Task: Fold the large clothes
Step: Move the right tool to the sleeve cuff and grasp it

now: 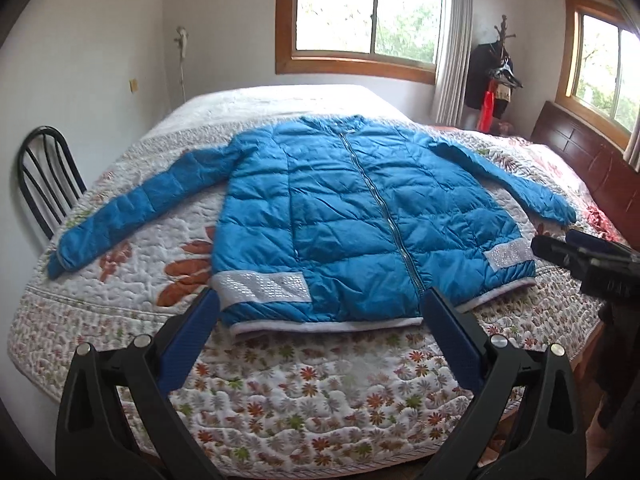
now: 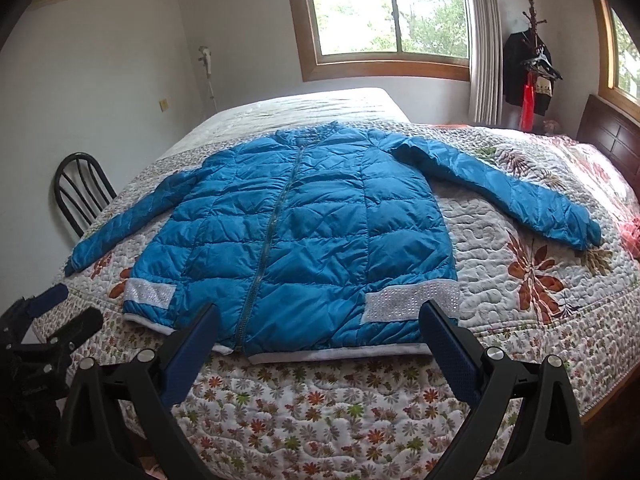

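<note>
Blue jacket [image 1: 340,216] lies flat, zipped, sleeves spread, mid-frame on the quilted bed [image 1: 320,392]. My left tool [image 1: 320,308] and right tool [image 2: 320,320] both spread wide, gripping nothing, lower centre of frame just short of the jacket hem.

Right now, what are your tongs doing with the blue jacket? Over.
Left tongs open, empty. Right tongs open, empty. Blue jacket flat on bed, zipped, sleeves spread, unfolded. Nothing in the way.
</note>
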`<state>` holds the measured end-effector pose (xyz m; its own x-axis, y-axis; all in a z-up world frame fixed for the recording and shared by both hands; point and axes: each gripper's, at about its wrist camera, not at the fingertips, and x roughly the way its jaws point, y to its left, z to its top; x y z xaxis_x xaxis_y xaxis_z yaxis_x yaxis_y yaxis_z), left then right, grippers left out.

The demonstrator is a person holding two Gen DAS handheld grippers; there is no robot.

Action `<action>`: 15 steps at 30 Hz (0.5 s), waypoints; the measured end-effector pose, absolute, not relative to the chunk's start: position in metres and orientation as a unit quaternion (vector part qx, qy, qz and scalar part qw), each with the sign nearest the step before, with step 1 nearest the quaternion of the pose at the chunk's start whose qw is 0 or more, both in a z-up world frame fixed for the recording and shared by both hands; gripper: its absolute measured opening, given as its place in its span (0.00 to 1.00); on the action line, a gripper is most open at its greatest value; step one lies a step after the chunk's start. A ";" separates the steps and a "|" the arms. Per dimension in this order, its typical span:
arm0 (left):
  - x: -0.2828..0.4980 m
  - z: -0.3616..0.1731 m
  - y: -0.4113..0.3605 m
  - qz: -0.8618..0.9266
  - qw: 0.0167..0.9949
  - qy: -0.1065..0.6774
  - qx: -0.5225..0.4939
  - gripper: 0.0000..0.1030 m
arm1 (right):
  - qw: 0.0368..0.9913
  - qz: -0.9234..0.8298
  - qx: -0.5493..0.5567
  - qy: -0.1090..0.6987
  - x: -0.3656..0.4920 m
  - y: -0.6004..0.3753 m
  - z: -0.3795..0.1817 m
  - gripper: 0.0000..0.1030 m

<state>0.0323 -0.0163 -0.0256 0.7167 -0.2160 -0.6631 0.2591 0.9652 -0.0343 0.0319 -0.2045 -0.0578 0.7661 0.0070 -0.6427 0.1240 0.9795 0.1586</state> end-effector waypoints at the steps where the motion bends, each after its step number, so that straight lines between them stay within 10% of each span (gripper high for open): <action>1: 0.038 -0.027 -0.018 -0.134 0.924 0.356 0.025 0.97 | 0.932 -0.037 0.109 0.343 0.037 -0.219 -0.059 0.96; 15: 0.207 0.004 -0.142 -0.192 0.911 0.365 0.005 0.97 | 0.872 -0.218 0.231 0.372 0.108 -0.478 -0.060 0.96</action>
